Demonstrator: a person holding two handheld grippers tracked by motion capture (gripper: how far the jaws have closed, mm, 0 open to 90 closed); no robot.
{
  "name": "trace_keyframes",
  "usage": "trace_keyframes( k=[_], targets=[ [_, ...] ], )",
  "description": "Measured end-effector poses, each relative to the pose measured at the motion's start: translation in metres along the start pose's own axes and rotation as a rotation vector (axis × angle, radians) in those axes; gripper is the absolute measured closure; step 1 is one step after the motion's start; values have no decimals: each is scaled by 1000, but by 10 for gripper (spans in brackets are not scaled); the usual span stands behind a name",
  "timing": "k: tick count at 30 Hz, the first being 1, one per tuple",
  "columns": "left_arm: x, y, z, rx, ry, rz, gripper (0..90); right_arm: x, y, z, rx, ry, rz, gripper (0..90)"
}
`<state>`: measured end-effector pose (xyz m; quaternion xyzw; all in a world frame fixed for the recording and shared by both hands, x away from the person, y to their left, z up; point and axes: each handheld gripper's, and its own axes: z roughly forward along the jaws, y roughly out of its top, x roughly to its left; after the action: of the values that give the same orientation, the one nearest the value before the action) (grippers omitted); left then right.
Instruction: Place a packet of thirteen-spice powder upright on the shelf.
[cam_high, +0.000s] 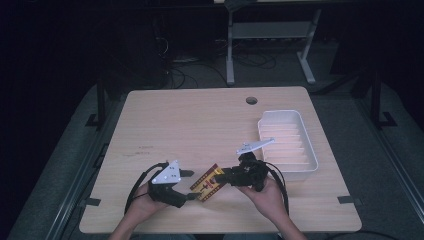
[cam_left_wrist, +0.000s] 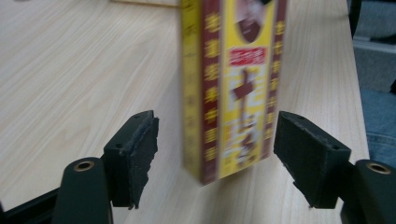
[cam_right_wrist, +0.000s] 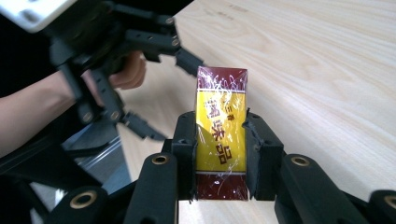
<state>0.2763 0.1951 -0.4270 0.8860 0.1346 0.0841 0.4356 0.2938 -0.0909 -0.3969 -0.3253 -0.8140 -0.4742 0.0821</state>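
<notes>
Now the R gripper (cam_right_wrist: 219, 154) was clamped on the box (cam_right_wrist: 220, 135), held level above the table (cam_high: 200, 120); the L gripper (cam_left_wrist: 215, 154) pointed at it, jaws apart, clear of both sides.

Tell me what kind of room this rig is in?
Probably a lab or office workspace set up for recording: a light wood desk with a cable hole, loose cables on the floor behind it, and the metal frame of another desk beyond.

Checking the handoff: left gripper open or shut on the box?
Open. The left gripper has jaws clear of the box on both sides.
</notes>
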Motion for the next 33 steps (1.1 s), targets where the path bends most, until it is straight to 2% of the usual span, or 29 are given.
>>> trace_keyframes(
  k=[5,6,7,14,17,18,19,24,30,33],
  targets=[
    [3,-5,-5,0,9,-25,274,3,11,-10,44,-17,-86,684],
    [3,-5,-5,0,9,-25,273,3,11,-10,44,-17,-86,684],
    [5,-6,-6,0,9,-35,271,5,15,-15,54,-22,-126,684],
    [7,-10,-10,-1,16,-63,258,6,32,-25,125,-20,-242,682],
    [8,-11,-12,2,18,-64,255,5,38,-27,162,-17,-294,682],
    [8,-11,-12,2,18,-64,254,5,38,-27,162,-17,-294,682],
    [8,-11,-12,5,19,-70,251,5,43,-29,196,-21,-342,682],
    [10,-15,-13,8,22,-89,247,7,53,-33,246,-22,-423,681],
    [13,-20,-15,15,33,-103,241,4,64,-43,279,-18,-476,681],
    [15,-22,-16,11,38,-112,241,3,66,-48,286,-21,-487,681]
  ],
)
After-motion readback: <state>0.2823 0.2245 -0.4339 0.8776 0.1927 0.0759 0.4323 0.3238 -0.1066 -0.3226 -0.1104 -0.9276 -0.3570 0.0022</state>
